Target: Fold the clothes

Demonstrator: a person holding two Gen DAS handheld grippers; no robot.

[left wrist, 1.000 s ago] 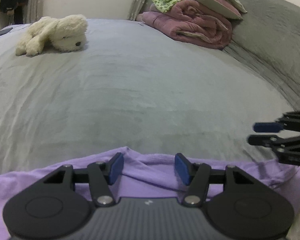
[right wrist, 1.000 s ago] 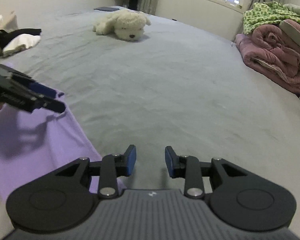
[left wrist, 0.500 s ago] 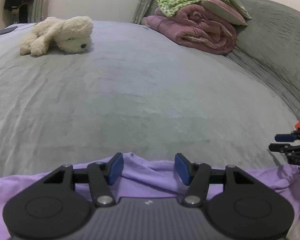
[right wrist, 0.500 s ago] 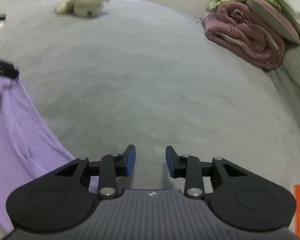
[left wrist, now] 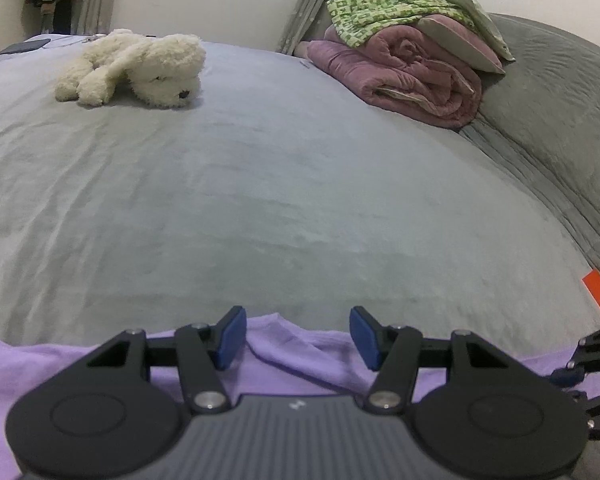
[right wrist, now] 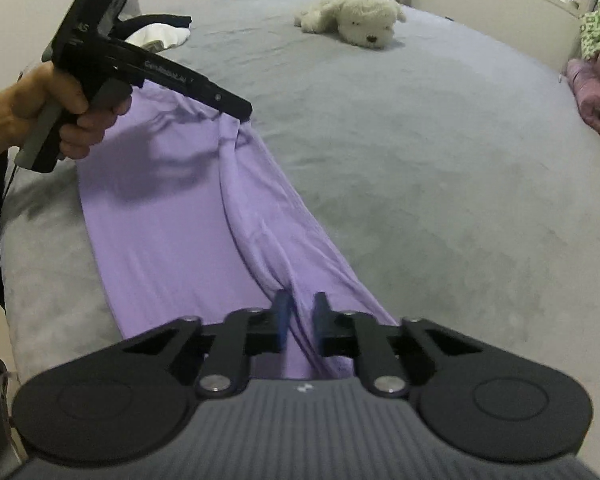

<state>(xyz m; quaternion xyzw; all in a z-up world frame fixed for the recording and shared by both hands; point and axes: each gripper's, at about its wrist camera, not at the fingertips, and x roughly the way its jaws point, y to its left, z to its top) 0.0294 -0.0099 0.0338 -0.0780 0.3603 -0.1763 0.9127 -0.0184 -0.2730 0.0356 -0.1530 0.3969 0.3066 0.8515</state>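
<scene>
The purple garment [right wrist: 188,216] lies lengthwise between both tools; right tool [right wrist: 300,320] pinches its near fold; left tool [left wrist: 294,334] hovers spread over the far end.

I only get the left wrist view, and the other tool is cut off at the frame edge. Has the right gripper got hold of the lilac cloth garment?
Observer: Yes. The right gripper has its blue pads closed narrowly on a raised fold of the lilac cloth garment.
Operator: Where is my left gripper relative to it?
Observer: The left gripper is at the garment's far end, tips at the cloth edge. The cloth runs as a long strip between the two.
Operator: Anything else on the grey bed cover?
Observer: A black and white pile of clothes lies beyond the left gripper, near the bed's edge.
</scene>
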